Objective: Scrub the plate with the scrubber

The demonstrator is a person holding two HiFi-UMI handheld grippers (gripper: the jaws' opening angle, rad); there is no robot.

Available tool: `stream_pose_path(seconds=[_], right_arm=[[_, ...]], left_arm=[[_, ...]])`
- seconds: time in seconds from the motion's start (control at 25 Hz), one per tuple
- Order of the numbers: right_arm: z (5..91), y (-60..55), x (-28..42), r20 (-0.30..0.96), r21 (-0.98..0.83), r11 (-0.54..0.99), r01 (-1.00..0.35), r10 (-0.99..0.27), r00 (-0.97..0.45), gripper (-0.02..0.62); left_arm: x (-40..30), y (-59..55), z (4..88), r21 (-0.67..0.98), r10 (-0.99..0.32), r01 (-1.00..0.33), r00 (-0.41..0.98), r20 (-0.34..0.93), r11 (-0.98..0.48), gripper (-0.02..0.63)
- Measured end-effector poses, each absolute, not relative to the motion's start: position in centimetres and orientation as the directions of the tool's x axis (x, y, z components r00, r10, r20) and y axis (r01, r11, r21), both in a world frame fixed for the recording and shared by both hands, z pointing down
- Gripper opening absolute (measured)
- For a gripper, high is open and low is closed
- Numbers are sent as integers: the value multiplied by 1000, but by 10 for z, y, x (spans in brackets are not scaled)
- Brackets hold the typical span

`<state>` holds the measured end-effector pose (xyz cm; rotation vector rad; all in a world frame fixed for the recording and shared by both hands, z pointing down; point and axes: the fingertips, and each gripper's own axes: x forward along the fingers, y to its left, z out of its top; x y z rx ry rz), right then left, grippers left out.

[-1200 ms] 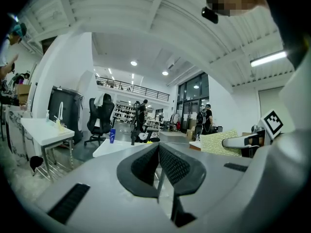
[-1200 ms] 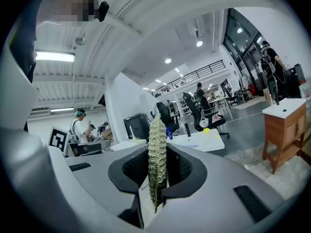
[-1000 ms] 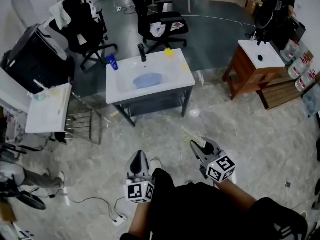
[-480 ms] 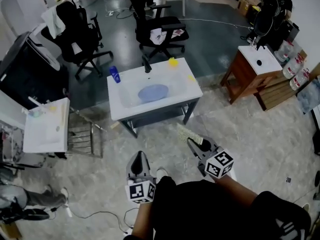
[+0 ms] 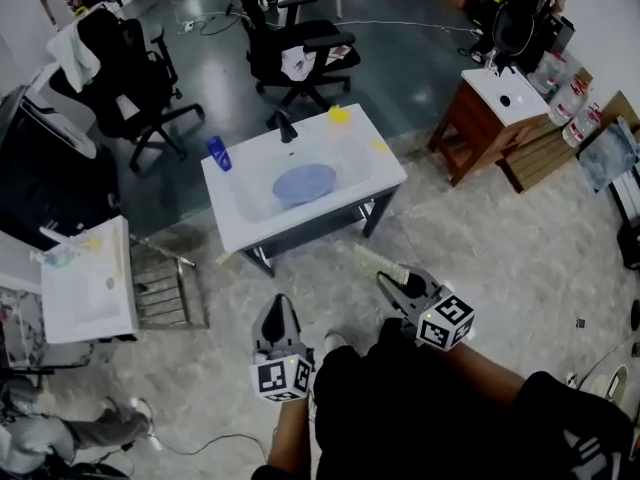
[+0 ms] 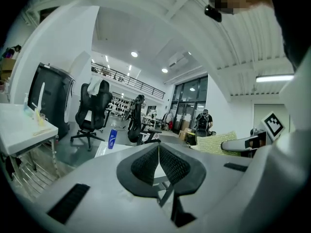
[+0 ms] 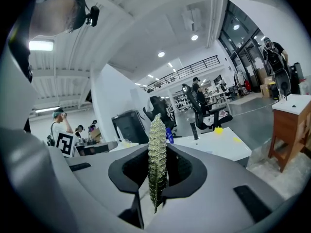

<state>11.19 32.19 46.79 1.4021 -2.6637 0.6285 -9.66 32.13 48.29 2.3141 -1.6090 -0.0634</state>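
Note:
A blue plate [image 5: 304, 181] lies in the basin of a white sink unit [image 5: 372, 182] across the floor ahead. My right gripper [image 5: 385, 281] is shut on a flat greenish scrubber [image 5: 376, 259], which stands edge-on between the jaws [image 7: 157, 161]. My left gripper [image 5: 279, 305] is shut with nothing between its pads [image 6: 158, 163]. Both grippers are held low, close to the person's body, well short of the sink unit. The scrubber [image 6: 216, 141] also shows at the right of the left gripper view.
On the sink unit stand a black tap [image 5: 287, 126], a blue bottle [image 5: 218, 153] and a yellow object [image 5: 339, 114]. Black office chairs [image 5: 290, 53] stand behind it. A wooden cabinet [image 5: 492, 120] is at right, a second white sink [image 5: 88, 294] at left, with a metal rack [image 5: 168, 289].
The view has shifted: the sink unit now sits a little lower and closer in frame. Both grippers stay near the body, the right one still shut on the scrubber.

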Motion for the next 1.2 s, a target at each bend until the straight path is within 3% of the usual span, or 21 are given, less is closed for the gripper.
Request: stream_pose_path(seconds=[0.6, 1.2], right_arm=[[489, 245, 107, 237, -339, 513, -788, -764, -600, 60], [495, 72, 151, 223, -414, 491, -766, -761, -609, 60]], left_arm=[[-97, 260, 494, 314, -921, -908, 344, 182, -277, 5], [-71, 101, 492, 279, -927, -931, 301, 222, -235, 5]])
